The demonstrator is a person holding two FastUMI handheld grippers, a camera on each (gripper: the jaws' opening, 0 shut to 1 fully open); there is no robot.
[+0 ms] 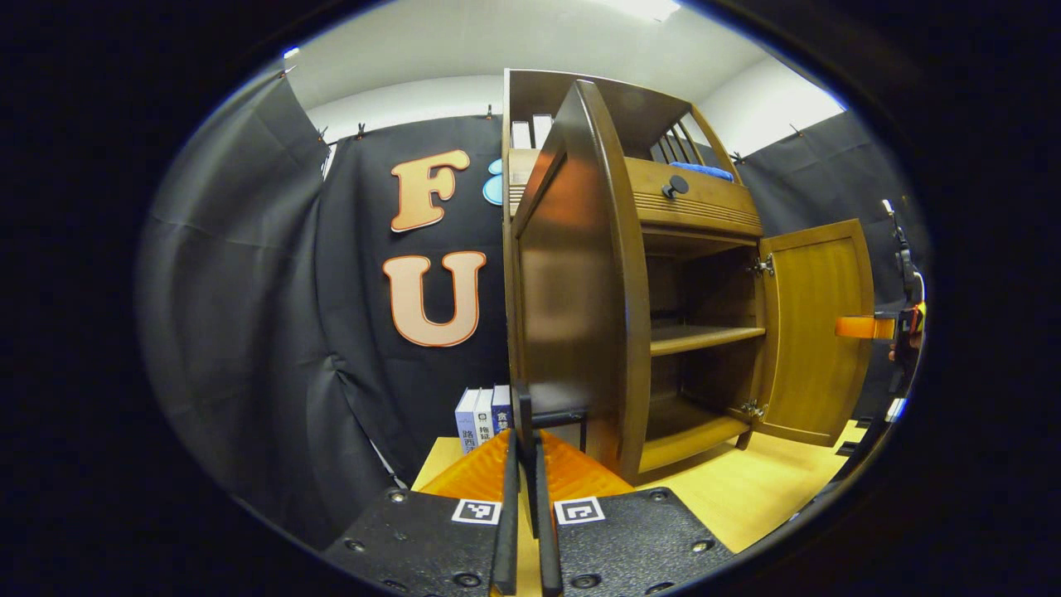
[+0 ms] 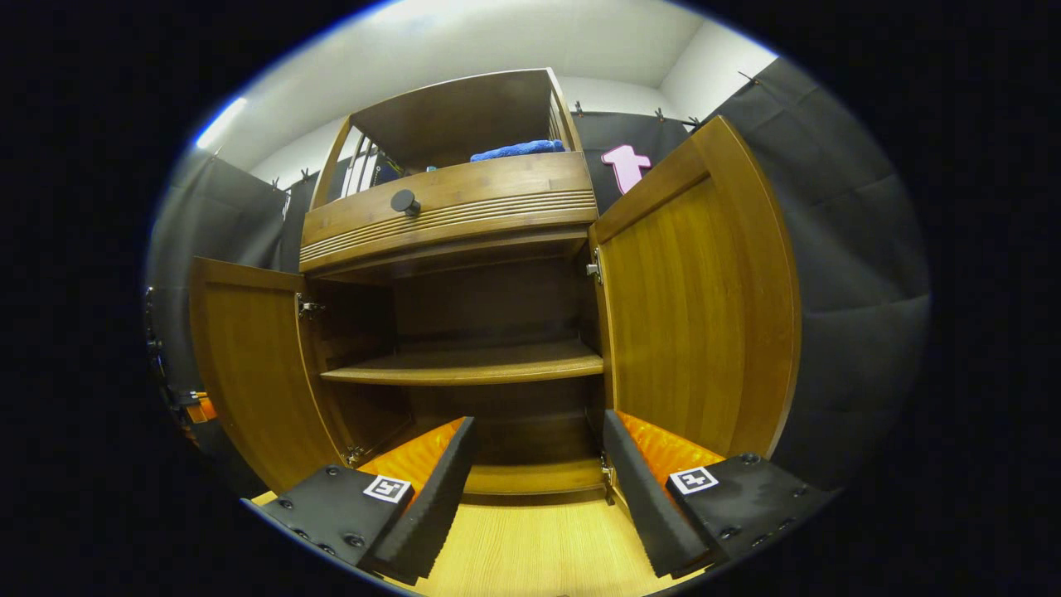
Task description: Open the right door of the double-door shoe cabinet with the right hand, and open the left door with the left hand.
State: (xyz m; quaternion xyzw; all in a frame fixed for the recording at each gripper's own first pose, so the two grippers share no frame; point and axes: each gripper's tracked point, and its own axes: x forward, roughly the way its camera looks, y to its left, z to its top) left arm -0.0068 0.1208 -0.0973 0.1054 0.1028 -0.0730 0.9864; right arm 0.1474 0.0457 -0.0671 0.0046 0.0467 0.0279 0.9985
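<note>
left gripper [image 1: 525, 497]: fingers pressed together on the left door's [image 1: 572, 282] dark handle [image 1: 547, 417], door edge-on toward camera | right gripper [image 2: 535, 489]: fingers wide apart, touching nothing, facing the cabinet [image 2: 464, 207] | both doors swung out, right door [image 2: 688, 315] beside it | inside: 1 bare shelf [image 2: 472, 365] | above: drawer with round knob [image 2: 404, 201]
</note>
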